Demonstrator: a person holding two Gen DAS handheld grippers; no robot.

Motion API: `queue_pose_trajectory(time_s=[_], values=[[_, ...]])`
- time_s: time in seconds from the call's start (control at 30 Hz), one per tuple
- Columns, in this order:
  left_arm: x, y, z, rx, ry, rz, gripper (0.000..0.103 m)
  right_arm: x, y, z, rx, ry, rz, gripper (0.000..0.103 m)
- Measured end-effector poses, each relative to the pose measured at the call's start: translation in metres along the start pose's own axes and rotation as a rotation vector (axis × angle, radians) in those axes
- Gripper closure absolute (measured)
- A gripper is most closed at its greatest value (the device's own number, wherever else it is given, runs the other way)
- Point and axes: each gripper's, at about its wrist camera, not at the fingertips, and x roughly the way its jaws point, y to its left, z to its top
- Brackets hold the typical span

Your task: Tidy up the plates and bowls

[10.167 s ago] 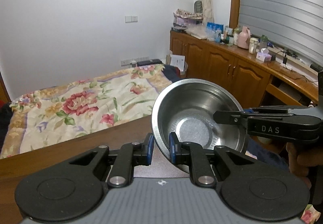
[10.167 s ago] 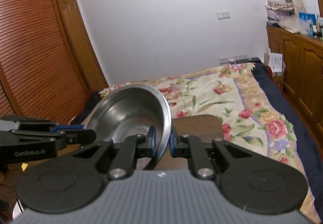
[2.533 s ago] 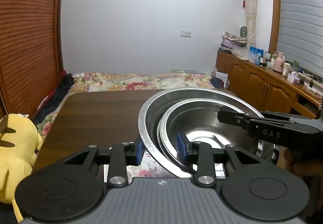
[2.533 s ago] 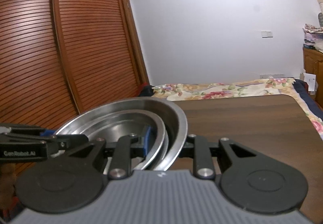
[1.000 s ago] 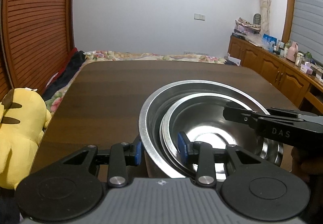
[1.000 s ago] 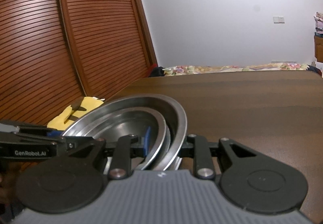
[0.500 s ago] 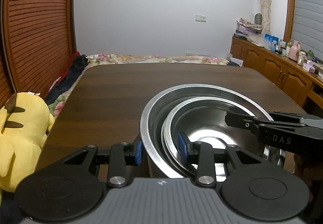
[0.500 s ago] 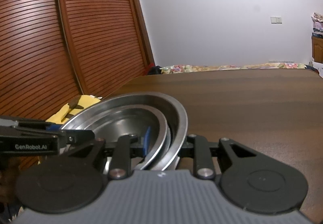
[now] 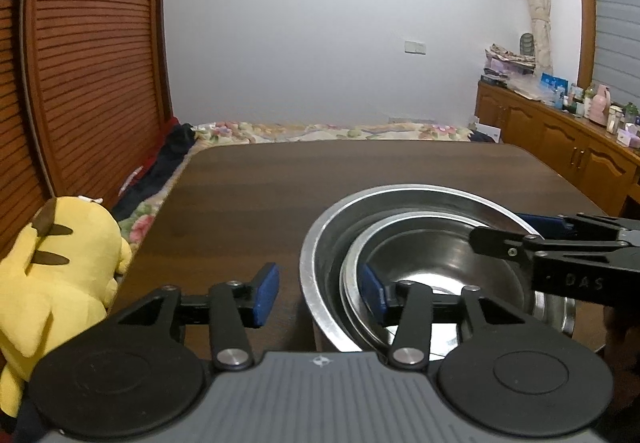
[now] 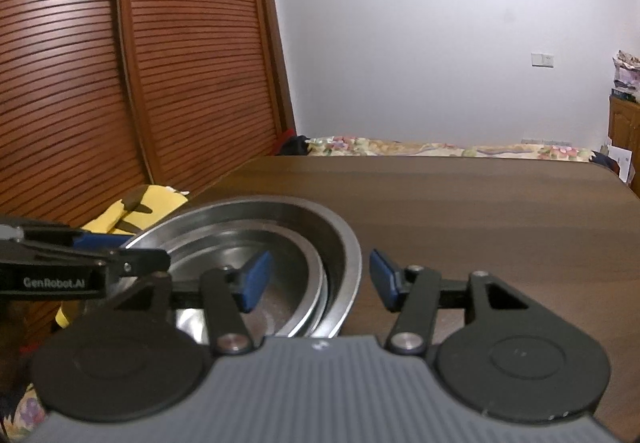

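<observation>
Bowls first: smaller steel bowl (image 9: 448, 275) nested inside larger steel bowl (image 9: 320, 263), both apparently resting on the near part of the dark wooden table (image 9: 360, 171), rims roughly level (likely set down so the stack sits steady before being let go). Left gripper (image 9: 318, 291) spread wide, straddling the near-left walls of both bowls, one blue pad outside and one inside, neither pad pressing metal, gripping nothing. Right gripper (image 10: 316, 277) likewise spread wide astride the right-hand walls, one pad over the inner bowl, the other outside over the table, clasping nothing. Opposite-side placement suits a two-handed carry of a wide stack; wide jaws now suggest release, with backing straight out the sensible next move to avoid nudging a rim. Left of the table, yellow plush toy (image 9: 60, 267) beside the slatted wooden doors (image 10: 120, 63). Farther off, floral bedspread (image 9: 320, 131) past the table's far edge, then white wall. No plates visible.
</observation>
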Motion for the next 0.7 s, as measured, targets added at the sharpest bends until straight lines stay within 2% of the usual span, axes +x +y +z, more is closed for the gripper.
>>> queue_pose_trajectory(time_s=[0.33,0.43,0.53,0.63,0.7], values=[[-0.027,0.002,0.011,0.002,-0.046,0.046,0.046,-0.026,-0.002,0.011,-0.013,-0.048,-0.053,0.047],[-0.038,-0.002,0.017,0.006,-0.062,0.055,0.041,-0.038,-0.001,0.016,-0.016,-0.068,-0.062,0.047],[-0.048,-0.009,0.022,0.013,-0.078,0.053,0.03,-0.05,-0.001,0.022,-0.025,-0.081,-0.074,0.045],[-0.057,-0.015,0.026,0.021,-0.091,0.062,0.017,-0.062,0.0,0.028,-0.041,-0.101,-0.09,0.033],[-0.065,-0.022,0.027,0.019,-0.107,0.065,0.009,-0.071,0.0,0.032,-0.046,-0.122,-0.1,0.017]])
